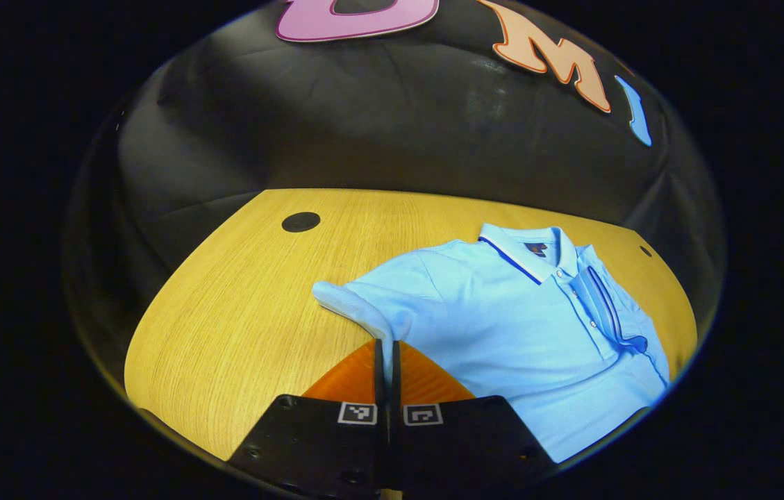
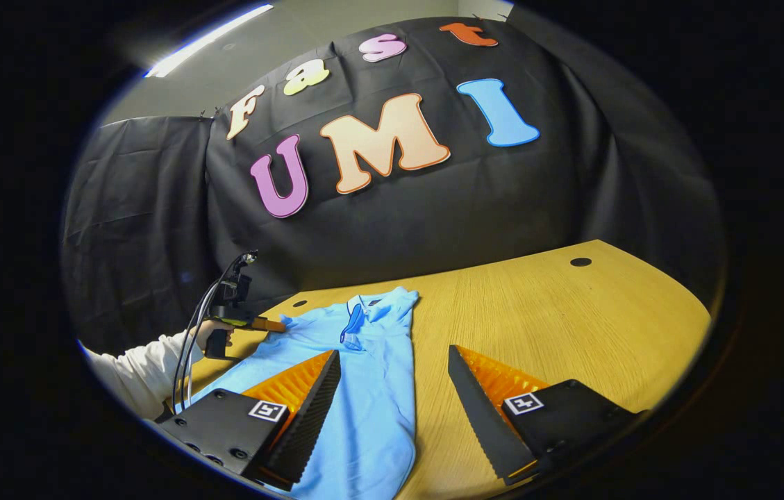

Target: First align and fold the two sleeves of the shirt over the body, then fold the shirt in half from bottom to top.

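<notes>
One wooden table (image 1: pixel 239 305) carries one light blue shirt (image 1: pixel 503 319), lying flat, collar toward the booth wall. The shirt spreads ahead and to the right of the left gripper (image 1: pixel 387 351), whose fingers are pressed together on the edge of one sleeve (image 1: pixel 353 302). The right gripper (image 2: pixel 392 389) hangs spread wide, holding nothing, one finger above the shirt's body, the other above bare wood. Two dark round holes (image 1: pixel 301 221) mark the tabletop beyond.
</notes>
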{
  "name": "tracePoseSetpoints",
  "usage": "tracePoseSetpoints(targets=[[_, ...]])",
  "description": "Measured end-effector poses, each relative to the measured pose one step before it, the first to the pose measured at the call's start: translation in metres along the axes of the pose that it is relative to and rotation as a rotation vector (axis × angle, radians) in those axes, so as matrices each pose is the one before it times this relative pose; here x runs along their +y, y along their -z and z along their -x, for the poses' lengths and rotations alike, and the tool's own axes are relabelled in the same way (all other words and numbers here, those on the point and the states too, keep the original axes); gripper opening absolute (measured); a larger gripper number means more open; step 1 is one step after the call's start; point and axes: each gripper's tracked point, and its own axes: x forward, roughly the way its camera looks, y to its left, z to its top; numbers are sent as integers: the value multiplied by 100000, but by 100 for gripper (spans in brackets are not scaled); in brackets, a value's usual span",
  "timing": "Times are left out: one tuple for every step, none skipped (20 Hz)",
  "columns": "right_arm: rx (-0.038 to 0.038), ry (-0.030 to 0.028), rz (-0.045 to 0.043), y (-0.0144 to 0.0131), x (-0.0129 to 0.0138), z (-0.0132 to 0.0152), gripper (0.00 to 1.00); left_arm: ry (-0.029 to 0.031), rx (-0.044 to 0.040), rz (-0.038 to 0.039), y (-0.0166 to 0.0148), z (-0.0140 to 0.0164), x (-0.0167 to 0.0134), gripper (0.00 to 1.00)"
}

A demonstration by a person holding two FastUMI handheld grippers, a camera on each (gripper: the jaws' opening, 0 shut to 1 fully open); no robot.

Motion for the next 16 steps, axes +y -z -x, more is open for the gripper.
tracePoseSetpoints(targets=[[-41,-3,119,83,16,39,98,2096,-1793,752,-593,270,-691,0],[76,-29,54,3,-15,-10,97,1713,-1796,576,-742,216,-705,0],[247,-149,-48,55,50,51,97,1755,-2051,90,-747,213,-773,0],[87,-131,5,3,23,63,97,1905,-1399,-206,-789,150,-1071,0],[13,244,63,18,-76,-63,97,903,-1164,-1384,-597,140,-936,0],[137,182,166,61,-52,-42,97,1311,-1532,-2142,-700,-20,-1169,0],[297,6,203,157,56,12,97,1554,-994,-3072,-437,8,-1369,0],[268,194,210,86,-43,-22,97,2039,-969,-3474,-463,-30,-1466,0],[142,291,237,32,-52,-31,97,2897,-549,-3683,-247,-101,-1724,0],[250,183,122,39,-55,-92,97,3194,-73,-3764,-95,-34,-1757,0],[464,-203,-117,93,68,-98,97,3130,312,-3633,124,-174,-1710,0],[649,-542,-239,260,150,213,97,2731,711,-3550,163,-217,-1453,0],[550,-388,-133,74,58,-20,97,1899,800,-2804,354,-385,-1210,0],[343,-82,167,188,9,-146,97,1281,1380,-2179,343,-430,-1048,0],[367,29,378,115,-19,-182,97,1133,746,-2066,214,-282,-920,0],[420,257,261,240,31,-182,97,753,165,-2686,61,-358,-875,0]])
